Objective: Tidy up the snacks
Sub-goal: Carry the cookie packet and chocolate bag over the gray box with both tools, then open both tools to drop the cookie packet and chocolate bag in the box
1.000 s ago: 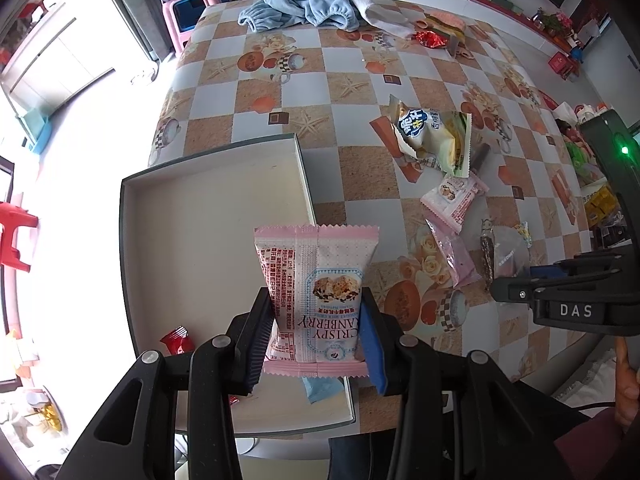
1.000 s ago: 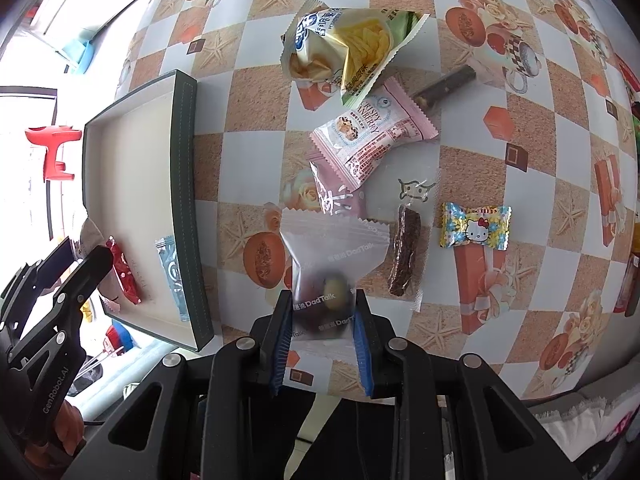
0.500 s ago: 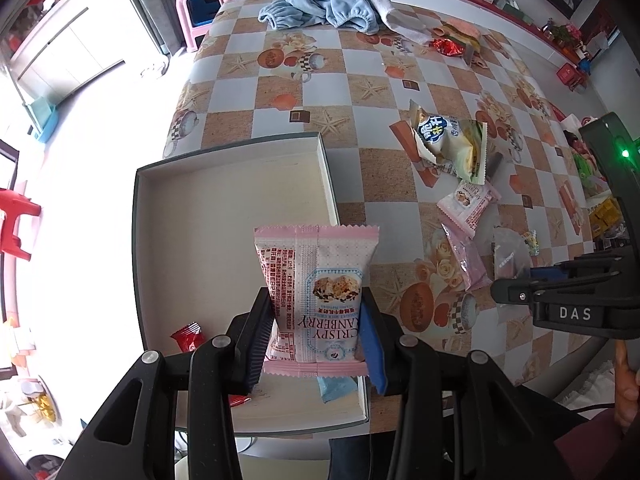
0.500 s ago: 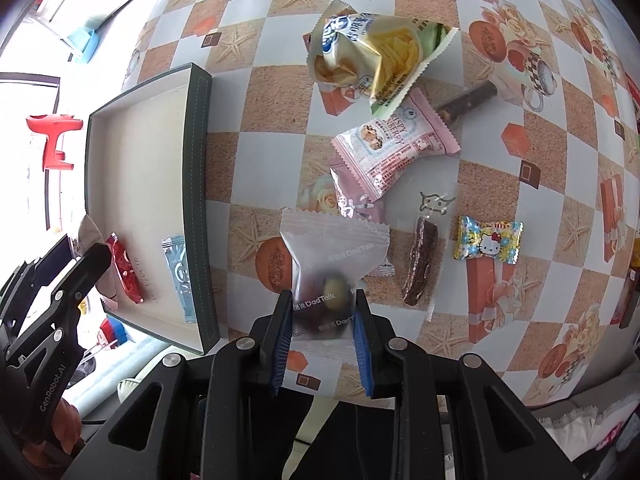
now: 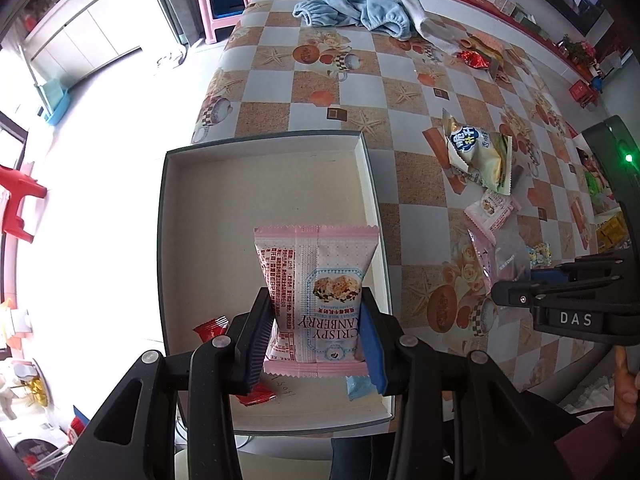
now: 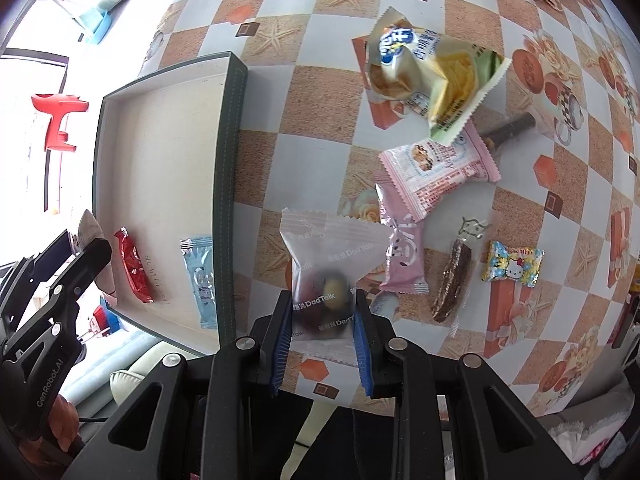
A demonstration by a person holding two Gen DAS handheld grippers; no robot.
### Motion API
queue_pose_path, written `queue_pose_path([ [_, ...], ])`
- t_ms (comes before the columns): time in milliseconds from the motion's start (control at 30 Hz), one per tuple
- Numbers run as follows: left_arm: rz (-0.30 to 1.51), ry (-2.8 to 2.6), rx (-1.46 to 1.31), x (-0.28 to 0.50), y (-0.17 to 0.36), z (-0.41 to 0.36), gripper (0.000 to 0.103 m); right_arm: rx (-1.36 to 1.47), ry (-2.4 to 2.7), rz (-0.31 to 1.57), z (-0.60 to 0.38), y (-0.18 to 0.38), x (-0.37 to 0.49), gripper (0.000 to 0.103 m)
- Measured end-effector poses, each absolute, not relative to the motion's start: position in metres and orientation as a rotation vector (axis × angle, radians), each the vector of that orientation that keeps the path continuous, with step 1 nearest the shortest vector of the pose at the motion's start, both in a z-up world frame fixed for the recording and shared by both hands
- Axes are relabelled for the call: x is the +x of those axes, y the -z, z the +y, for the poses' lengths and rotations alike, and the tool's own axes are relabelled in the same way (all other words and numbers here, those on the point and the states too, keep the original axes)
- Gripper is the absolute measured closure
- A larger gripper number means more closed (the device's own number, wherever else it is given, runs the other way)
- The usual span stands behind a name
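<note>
Pinching a pink-and-white cranberry snack packet [image 5: 316, 296], the left gripper [image 5: 316, 336] has slid further over the shallow dark-edged box [image 5: 264, 184], near its right wall. Beneath lie a red wrapper [image 5: 210, 326] and a light blue sachet [image 5: 358, 386]. Beside it, the right gripper [image 6: 320, 332] stays clamped on a frosted see-through pouch [image 6: 328, 264] above the checkered table [image 6: 304, 92], closer to the box now.

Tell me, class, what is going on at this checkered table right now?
A person is sorting snacks with two handheld grippers. The left gripper holds a pink-and-white cranberry crisp packet over the shallow dark-rimmed box, where a red candy wrapper and a light blue sachet already lie. The right gripper holds a frosted translucent snack pouch above the table. Several snacks remain loose on the tablecloth.
</note>
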State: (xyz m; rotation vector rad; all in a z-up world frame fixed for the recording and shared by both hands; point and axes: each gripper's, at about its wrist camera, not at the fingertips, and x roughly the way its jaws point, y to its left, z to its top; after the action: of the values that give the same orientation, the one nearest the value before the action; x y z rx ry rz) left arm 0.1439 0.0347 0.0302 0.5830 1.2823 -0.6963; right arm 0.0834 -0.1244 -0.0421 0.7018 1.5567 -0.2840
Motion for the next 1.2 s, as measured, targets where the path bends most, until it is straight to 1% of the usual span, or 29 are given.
queue_pose_path([
  [233,1.287,0.668,0.555,0.157,-0.030,0.051,0.058,0.676,0.246,1.525,-0.114,0.034,0.099,0.074],
  [633,1.372,0.576,0.526,0.173,-0.002,0.088,0.058,0.588,0.104,1.551,-0.068,0.039,0.141,0.074],
  [867,1.425,0.562,0.548,0.172,0.017,0.102,0.058,0.554,0.053,1.576,-0.045,0.048,0.161,0.074],
  [1200,1.441,0.574,0.591,0.169,0.030,0.105,0.057,0.544,0.031,1.609,-0.022,0.064,0.183,0.073],
])
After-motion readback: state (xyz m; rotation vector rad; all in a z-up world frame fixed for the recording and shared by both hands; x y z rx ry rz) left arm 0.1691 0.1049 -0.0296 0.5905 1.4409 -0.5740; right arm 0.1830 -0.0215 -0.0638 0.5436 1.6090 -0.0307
